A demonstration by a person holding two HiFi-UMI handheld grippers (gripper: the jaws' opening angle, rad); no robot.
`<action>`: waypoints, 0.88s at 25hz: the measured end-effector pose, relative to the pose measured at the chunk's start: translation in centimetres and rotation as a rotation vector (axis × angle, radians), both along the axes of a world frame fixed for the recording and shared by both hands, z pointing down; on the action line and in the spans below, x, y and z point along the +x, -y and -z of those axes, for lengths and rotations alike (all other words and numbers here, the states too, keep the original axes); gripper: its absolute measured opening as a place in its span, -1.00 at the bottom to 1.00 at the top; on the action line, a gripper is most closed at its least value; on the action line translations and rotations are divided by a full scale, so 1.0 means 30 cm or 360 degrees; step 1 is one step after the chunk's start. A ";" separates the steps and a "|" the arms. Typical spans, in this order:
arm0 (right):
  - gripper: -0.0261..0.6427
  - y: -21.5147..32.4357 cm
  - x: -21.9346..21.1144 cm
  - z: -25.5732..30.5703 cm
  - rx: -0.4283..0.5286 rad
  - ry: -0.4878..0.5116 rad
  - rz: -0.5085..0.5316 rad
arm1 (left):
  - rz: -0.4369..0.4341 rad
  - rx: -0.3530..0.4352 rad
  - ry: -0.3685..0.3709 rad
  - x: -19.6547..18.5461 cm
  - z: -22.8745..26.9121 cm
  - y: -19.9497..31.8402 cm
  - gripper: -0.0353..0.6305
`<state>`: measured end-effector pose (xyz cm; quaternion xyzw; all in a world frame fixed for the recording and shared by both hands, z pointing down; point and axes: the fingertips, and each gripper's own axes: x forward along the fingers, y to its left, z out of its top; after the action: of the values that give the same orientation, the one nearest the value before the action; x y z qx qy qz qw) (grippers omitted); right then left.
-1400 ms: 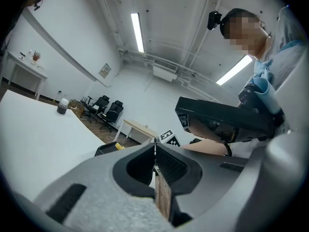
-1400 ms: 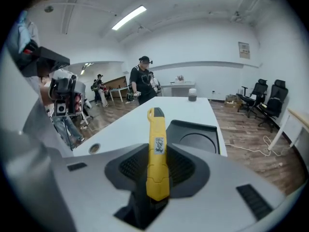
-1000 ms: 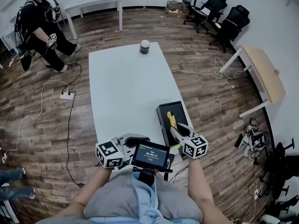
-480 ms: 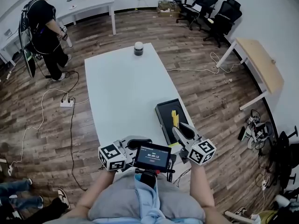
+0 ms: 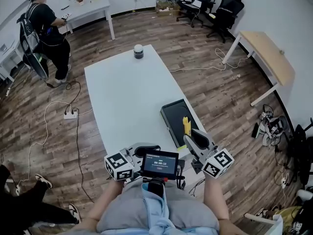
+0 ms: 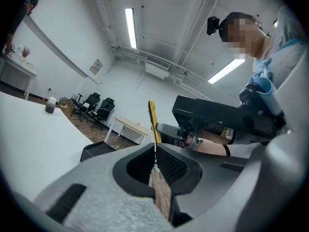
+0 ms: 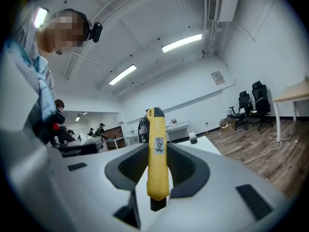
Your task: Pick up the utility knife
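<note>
Right gripper (image 5: 194,137) fingers clamped on utility knife (image 7: 157,163), left gripper (image 6: 155,153) closed, empty; the narrow mid-handle grip risks the knife pivoting or slipping.

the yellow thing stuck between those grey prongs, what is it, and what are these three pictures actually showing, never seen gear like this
There is no robot here. A person holds a hand-held gripper in each hand. The head view comes from a camera on the person's head, looking down at a white table. The other two views come from cameras riding on each gripper, looking along its own jaws. The cubes with square markers are part of the grippers.

On the table, a black tray sits near the right edge and a dark jar stands at the far end. The yellow thing is a utility knife. The right gripper is clamped on it, and it stands up between the jaws. The left gripper looks closed on nothing. A small screen sits near the person's chest.
</note>
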<state>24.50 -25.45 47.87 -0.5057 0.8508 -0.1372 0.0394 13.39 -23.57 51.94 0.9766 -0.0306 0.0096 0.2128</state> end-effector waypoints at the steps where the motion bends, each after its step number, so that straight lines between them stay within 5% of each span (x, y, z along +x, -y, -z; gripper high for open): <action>1: -0.56 -0.010 -0.001 0.016 0.0018 0.0003 -0.0003 | -0.0003 0.0000 -0.0001 0.003 0.001 -0.004 -0.84; 22: -0.56 -0.219 0.069 0.147 0.0172 0.0100 -0.0066 | -0.0120 -0.0006 0.0024 0.136 0.000 -0.129 -0.84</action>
<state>26.57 -18.89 43.47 -0.5159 0.8446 -0.1060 0.0961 17.46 -19.69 51.95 0.9765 0.0046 0.0249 0.2138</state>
